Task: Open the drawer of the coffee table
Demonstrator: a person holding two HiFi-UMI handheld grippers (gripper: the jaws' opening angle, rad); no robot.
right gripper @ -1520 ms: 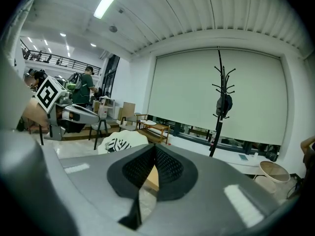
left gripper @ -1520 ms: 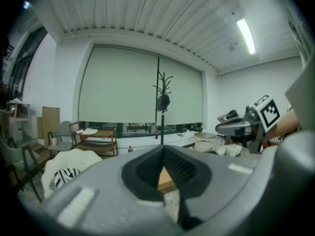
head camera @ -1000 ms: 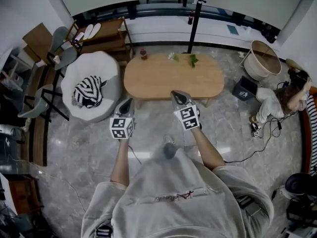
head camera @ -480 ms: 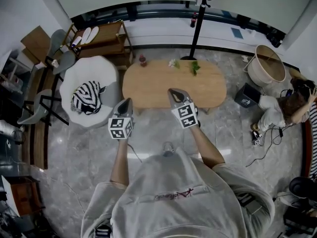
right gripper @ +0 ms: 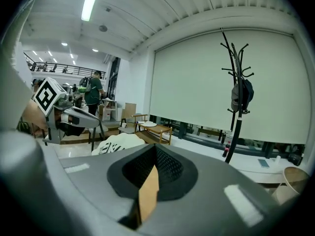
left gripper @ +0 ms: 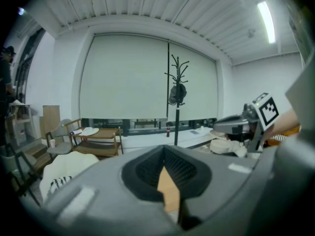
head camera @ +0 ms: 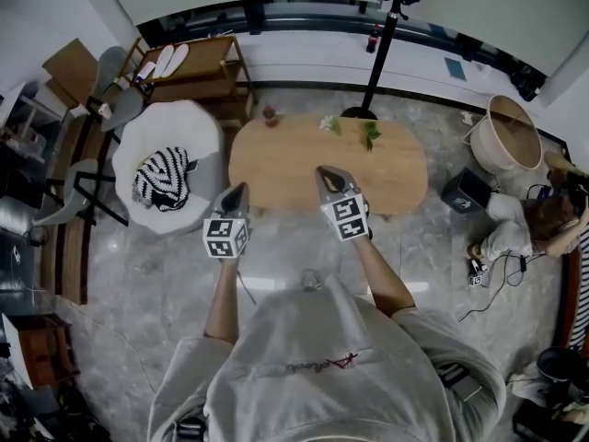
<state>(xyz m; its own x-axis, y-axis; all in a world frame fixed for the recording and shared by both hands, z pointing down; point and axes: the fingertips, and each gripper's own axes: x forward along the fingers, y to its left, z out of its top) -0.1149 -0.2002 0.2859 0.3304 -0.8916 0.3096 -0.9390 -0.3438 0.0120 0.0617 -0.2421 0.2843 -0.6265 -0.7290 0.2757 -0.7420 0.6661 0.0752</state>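
Both grippers have drawn nearer the coffee table (head camera: 285,155) since 1 second ago.
1. Left gripper (head camera: 236,193): fingers pressed together, nothing between them, tips at the table's near-left corner as seen from above.
2. Right gripper (head camera: 329,175): fingers likewise closed and empty, tips over the near part of the worktop (oval, pale wood).
3. Drawer front: hidden in every view.
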